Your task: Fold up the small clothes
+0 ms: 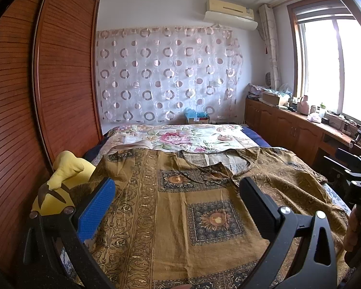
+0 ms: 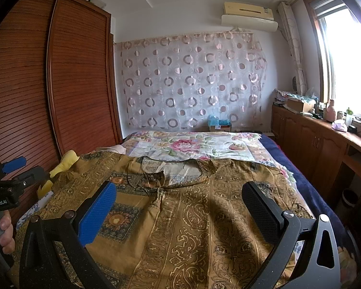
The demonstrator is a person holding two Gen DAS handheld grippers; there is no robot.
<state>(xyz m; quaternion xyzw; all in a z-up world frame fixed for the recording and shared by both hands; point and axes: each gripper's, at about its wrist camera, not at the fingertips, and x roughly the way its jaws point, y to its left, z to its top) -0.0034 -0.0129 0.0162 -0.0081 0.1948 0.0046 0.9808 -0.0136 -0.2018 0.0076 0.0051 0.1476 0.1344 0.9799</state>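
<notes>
A brown-gold patterned garment lies spread flat on the bed, its neckline toward the far end. It also shows in the right wrist view, neckline ahead. My left gripper is open and empty, hovering above the garment's left half. My right gripper is open and empty above the garment's middle. The right gripper also shows at the right edge of the left wrist view, and the left gripper shows at the left edge of the right wrist view.
A floral sheet covers the far part of the bed. A yellow plush toy lies at the bed's left edge by the wooden wardrobe. A low cabinet with clutter runs along the right under the window.
</notes>
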